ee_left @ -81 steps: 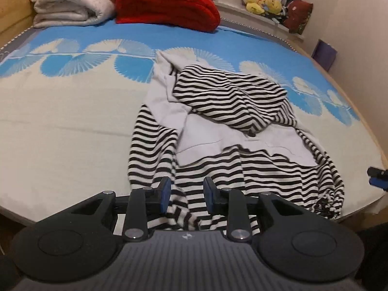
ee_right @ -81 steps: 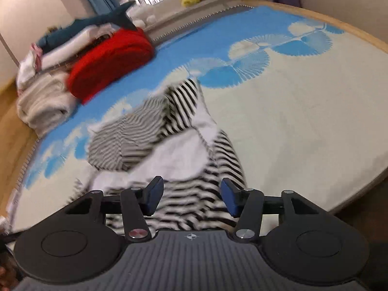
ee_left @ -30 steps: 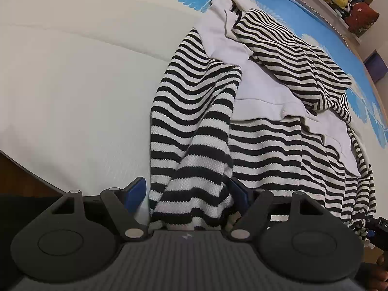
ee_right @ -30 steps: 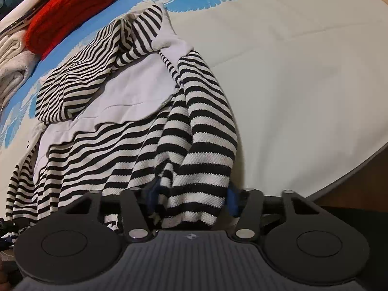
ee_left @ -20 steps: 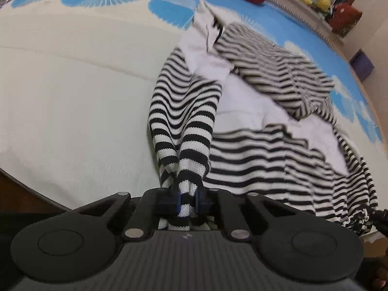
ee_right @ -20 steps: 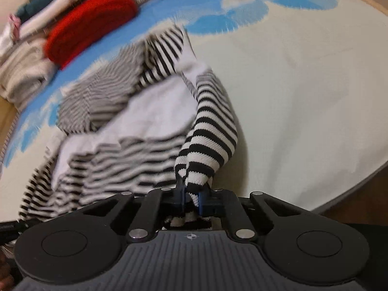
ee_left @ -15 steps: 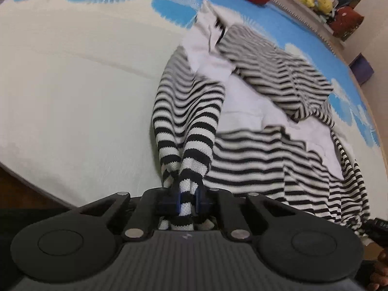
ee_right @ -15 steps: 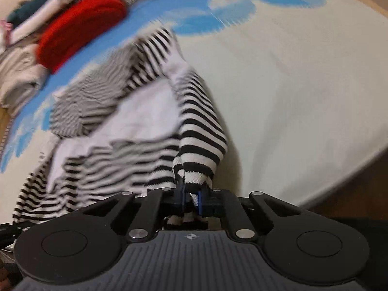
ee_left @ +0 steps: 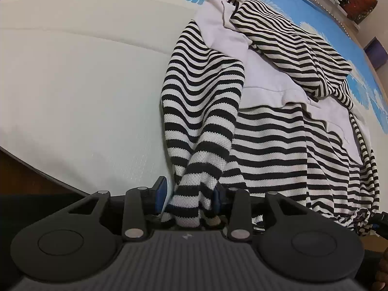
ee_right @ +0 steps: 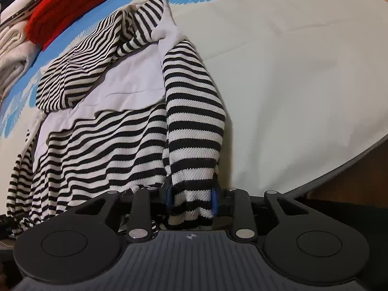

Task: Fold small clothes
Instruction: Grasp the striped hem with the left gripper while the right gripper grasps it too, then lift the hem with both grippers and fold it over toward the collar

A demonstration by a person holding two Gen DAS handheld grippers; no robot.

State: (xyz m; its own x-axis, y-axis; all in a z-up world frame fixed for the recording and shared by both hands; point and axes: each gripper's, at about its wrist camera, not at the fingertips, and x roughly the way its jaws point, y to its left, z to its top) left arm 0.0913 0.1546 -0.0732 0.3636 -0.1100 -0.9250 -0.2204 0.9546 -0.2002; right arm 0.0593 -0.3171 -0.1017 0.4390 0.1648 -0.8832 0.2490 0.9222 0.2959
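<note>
A black-and-white striped top with pale lilac panels (ee_left: pixel 271 131) lies crumpled on the bed, its hem at the near edge. It also shows in the right wrist view (ee_right: pixel 101 135). My left gripper (ee_left: pixel 189 195) has its jaws parted, with the left striped sleeve (ee_left: pixel 201 126) bunched loosely between them. My right gripper (ee_right: pixel 192 197) has its jaws partly apart, with the right striped sleeve (ee_right: pixel 194 111) filling the gap between the pads.
The bed sheet (ee_left: pixel 80 77) is cream near me and blue with fan prints farther off. A red folded knit (ee_right: pixel 70 2) and pale folded blankets (ee_right: pixel 12 55) lie at the far side. The bed's edge (ee_right: pixel 339 167) drops to a dark wooden frame.
Both grippers had closed tight on the sleeve ends and lifted them; now both have widened their jaws and sit lower, and the sleeves lie slack between the fingers.
</note>
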